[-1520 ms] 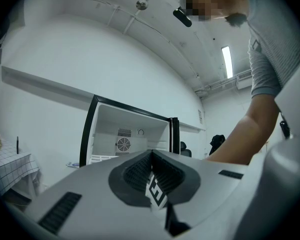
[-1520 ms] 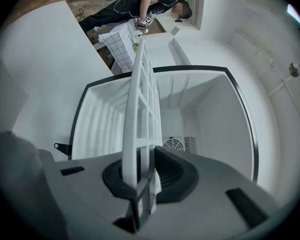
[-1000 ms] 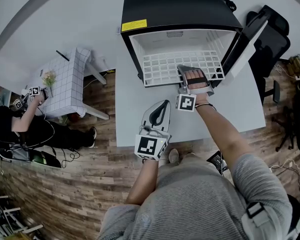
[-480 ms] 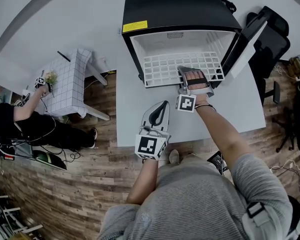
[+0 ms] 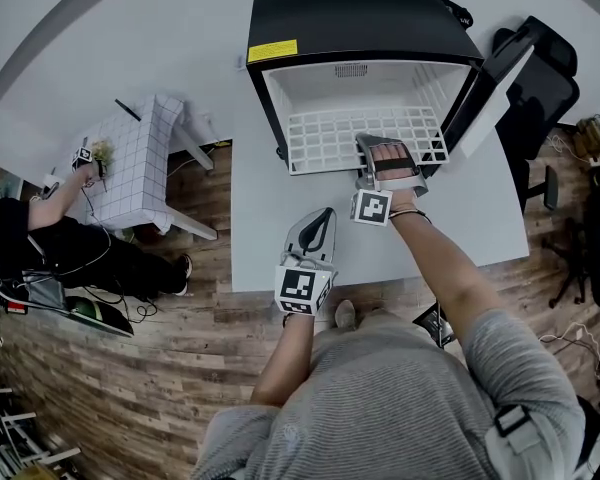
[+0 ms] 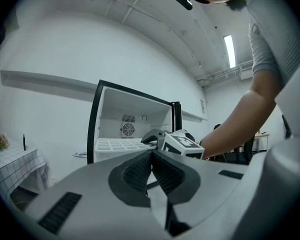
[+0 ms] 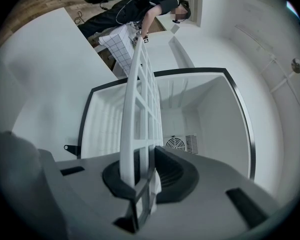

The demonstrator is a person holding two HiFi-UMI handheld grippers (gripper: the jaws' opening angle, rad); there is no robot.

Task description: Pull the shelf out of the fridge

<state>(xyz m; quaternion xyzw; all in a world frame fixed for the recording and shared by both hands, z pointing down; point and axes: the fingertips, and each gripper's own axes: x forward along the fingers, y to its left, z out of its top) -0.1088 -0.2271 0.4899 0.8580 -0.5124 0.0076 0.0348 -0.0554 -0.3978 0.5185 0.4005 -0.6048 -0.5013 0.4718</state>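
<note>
Change vs a sec ago: left gripper [image 5: 323, 218] is dropping toward the worktop [image 5: 265, 248] on the near side, well apart from the fridge [image 5: 350, 13]. Its jaws are sitting closed on each other w/ nothing between. It is pointing at the fridge but touching nothing.

Right gripper [image 5: 380, 144] is not budging. Its jaws are clamping the near rail of the white grid shelf [image 5: 325, 133], right of centre; the right gripper view is showing the rail between the pads. Shelf is lying in the same spot as before: near edge just poking past the fridge opening, rest inside the cabinet. Door [image 5: 492, 78] is standing open at right.

Reading: no pull progress this sec. Grip looks set, and left hand is prob. parking out of the way. So the draw-out is likely resting on the right hand alone. Shelf mostly in, so task is looking early.

Writing: yellow sticker [image 5: 271, 50] is showing on the fridge top, near-left corner, print too small to read. No brand visible. Gripper cubes are carrying square b/w markers, no text. Fan grille [image 7: 175, 144] on inner back wall, unlabelled.
</note>
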